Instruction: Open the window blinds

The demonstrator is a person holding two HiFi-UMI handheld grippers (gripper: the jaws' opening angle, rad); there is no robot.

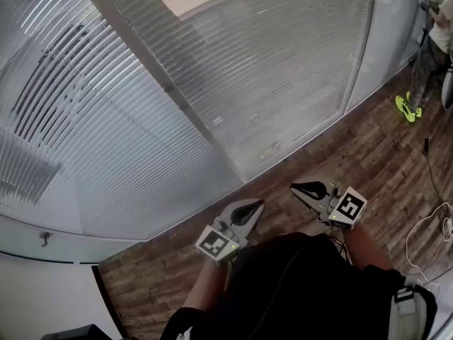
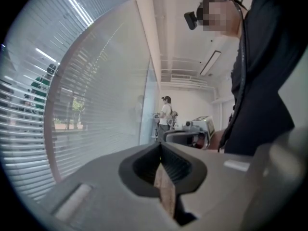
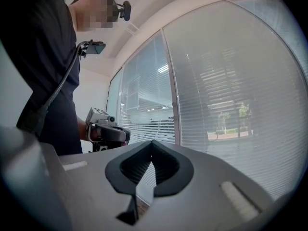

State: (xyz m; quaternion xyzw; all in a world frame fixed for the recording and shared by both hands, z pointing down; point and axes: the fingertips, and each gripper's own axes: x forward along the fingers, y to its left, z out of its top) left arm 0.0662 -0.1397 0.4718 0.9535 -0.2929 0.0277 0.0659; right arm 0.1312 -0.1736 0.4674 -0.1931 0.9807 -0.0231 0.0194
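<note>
Slatted white blinds (image 1: 233, 69) hang lowered over the glass wall ahead, split by a pale upright post (image 1: 141, 55). They also fill the left of the left gripper view (image 2: 96, 105) and the right of the right gripper view (image 3: 231, 95). My left gripper (image 1: 259, 205) is held low near my body, its jaws together and empty (image 2: 160, 144). My right gripper (image 1: 294, 188) sits beside it, tips meeting, with nothing between them (image 3: 152, 142). Both are well short of the blinds and touch nothing.
A wooden floor (image 1: 368, 154) runs along the foot of the glass. Another person stands at the far right (image 1: 432, 48) with yellow-green shoes (image 1: 405, 108). A white cable (image 1: 432, 232) lies on the floor at the right. A person in a white shirt (image 2: 166, 114) stands further down the room.
</note>
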